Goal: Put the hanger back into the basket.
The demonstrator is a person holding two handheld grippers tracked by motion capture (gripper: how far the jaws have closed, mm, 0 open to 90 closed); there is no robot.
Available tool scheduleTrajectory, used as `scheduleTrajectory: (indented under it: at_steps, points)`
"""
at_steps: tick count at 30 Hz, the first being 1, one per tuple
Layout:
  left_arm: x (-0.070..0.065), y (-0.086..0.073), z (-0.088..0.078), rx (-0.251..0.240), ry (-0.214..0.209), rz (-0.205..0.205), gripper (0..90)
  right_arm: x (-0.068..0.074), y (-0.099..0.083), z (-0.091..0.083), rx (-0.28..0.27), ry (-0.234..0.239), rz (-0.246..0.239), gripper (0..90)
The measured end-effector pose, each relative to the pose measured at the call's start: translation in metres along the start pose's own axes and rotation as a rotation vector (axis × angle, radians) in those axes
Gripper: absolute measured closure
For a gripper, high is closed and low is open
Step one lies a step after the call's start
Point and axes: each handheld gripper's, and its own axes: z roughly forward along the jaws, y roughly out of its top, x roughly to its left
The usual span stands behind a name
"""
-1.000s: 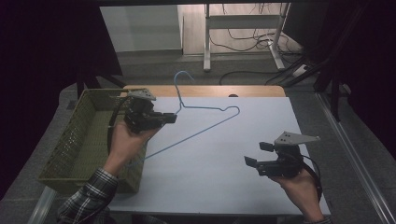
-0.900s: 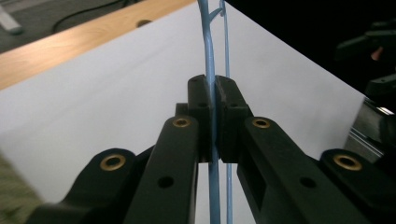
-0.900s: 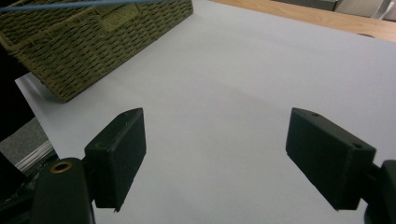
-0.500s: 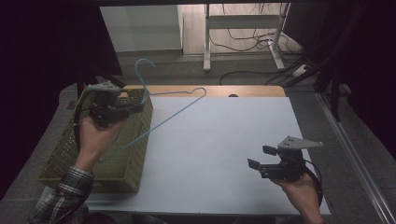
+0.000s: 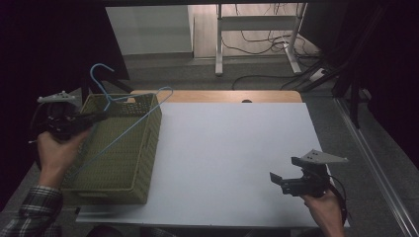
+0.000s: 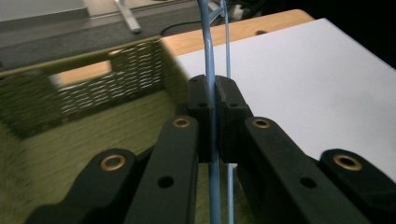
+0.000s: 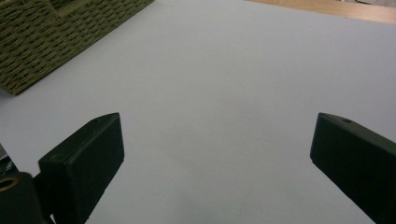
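The green woven basket (image 5: 118, 148) stands on the left part of the white table (image 5: 232, 158), with its long side parallel to the table's left edge; what lies on its bottom I cannot tell, because the inside looks only like green weave. The left gripper (image 5: 91, 118) is held above the basket's far left corner, and its fingers (image 6: 201, 107) are clamped together on the wire of a blue hanger (image 5: 129, 118). The hanger is lifted in the air and tilted; its hook (image 5: 99, 79) rises beyond the basket's far wall, and its long lower wire crosses over the open basket toward the near left side. The right gripper (image 5: 279, 180) is well apart from the basket, near the table's near right corner; its fingers (image 7: 84, 158) stand wide apart over the bare white surface and hold nothing.
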Motion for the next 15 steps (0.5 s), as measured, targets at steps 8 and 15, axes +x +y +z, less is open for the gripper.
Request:
scheduleTrajectory:
  at_steps: [8, 15]
  points:
    - [0.033, -0.021, -0.012, -0.007, 0.058, -0.046, 87.0, -0.004, -0.007, 0.004, 0.024, -0.017, 0.008, 2.0]
    - [0.054, -0.036, 0.002, -0.011, 0.079, -0.066, 87.0, -0.006, -0.01, 0.009, 0.045, -0.021, 0.007, 2.1]
